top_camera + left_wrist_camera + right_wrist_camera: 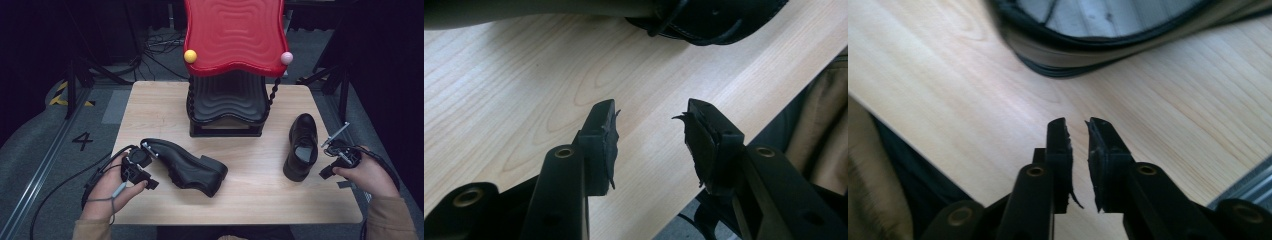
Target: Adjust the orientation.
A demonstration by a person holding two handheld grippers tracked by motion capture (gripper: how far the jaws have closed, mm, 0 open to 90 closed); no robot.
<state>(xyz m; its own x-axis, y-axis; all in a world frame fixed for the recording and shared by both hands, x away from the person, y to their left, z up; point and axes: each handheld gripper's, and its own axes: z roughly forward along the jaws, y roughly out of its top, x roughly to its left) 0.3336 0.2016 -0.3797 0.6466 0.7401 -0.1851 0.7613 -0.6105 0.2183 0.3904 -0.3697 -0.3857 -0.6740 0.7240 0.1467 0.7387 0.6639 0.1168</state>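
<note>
Two black leather shoes are on the wooden table (250, 195). The left shoe (187, 167) lies tilted with its toe toward the left. My left gripper (145, 172) is held just left of it, open, with nothing between its fingers (599, 137). In the left gripper view my left gripper (651, 127) looks over bare wood, and the shoe (709, 20) sits ahead of it. The right shoe (302, 145) stands upright, toe away from me. My right gripper (331, 169) is beside its heel. In the right gripper view my right gripper (1078, 135) is shut on nothing, just short of the shoe's opening (1108, 22).
A shoe rack with a wavy red top shelf (235, 35) and a black lower shelf (227, 100) stands at the back centre of the table. A yellow ball (190, 56) and a pink ball (286, 58) cap its corners. The table's front edge (744, 107) runs close to both grippers.
</note>
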